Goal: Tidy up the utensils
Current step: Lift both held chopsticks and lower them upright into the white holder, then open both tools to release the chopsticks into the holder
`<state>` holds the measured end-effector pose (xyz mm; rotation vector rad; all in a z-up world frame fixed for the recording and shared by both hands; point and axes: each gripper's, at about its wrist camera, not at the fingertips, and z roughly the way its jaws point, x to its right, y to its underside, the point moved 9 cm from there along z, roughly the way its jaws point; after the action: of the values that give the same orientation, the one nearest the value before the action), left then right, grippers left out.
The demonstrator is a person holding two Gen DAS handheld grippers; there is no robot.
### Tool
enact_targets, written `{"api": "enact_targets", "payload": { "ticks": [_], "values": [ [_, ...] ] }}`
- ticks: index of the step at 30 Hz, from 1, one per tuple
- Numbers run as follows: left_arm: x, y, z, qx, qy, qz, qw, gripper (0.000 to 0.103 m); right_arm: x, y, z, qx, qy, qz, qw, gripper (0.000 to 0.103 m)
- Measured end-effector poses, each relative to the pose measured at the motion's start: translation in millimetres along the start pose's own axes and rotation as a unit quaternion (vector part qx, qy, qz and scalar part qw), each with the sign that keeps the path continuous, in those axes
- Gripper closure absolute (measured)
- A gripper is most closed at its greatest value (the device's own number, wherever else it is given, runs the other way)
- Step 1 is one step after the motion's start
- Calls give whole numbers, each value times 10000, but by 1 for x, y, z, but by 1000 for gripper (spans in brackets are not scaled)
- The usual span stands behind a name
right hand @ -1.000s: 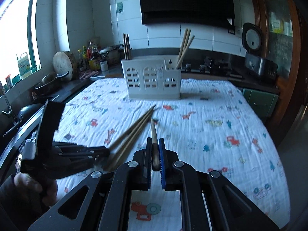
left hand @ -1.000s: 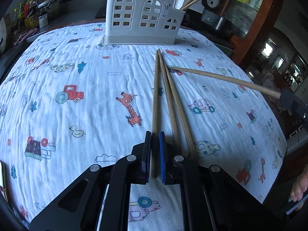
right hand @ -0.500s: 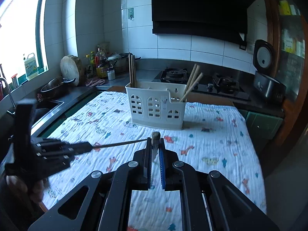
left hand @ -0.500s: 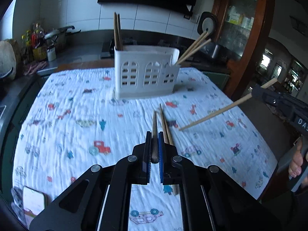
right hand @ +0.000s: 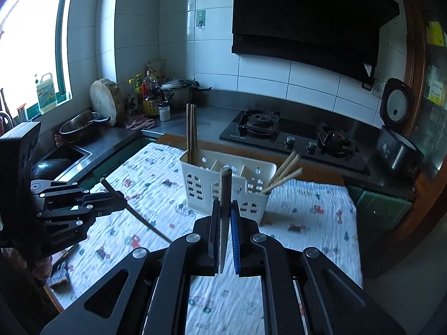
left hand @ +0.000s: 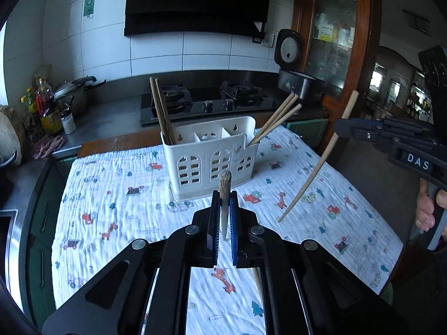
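Note:
A white slotted utensil holder stands on the patterned cloth, with two dark chopsticks in its left slot and light ones in its right slot. My left gripper is shut on a chopstick, held upright above the cloth in front of the holder; it also shows in the right wrist view. My right gripper is shut on another chopstick, held steeply with its tip down; it also shows in the left wrist view.
One chopstick lies on the cloth under my left gripper. Behind the table are a gas hob, a rice cooker, a pot and bottles and a sink. A wooden cabinet stands at the right.
Both grippers have lifted their chopsticks off the cloth, risen well above the table and tilted the sticks from lying flat to nearly upright.

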<state>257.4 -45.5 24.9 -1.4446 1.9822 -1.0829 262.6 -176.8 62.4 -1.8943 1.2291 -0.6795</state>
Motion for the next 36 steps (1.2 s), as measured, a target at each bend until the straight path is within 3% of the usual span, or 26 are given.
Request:
{"api": "enact_targets", "payload": {
  "ticks": [8,25,36],
  "values": [
    [-8,-29,-2,111,-16,57,9999,98,6,-26,9,64,88,-68,9999,96],
    [-30,-148,-32,902,-324,180,9952,98,40,-125,16,684,426,158,9966,96],
    [-50,-196,-14,1361,-612,-34,9888,98,58,-118,73,410,477,400,9972,96]
  ]
}}
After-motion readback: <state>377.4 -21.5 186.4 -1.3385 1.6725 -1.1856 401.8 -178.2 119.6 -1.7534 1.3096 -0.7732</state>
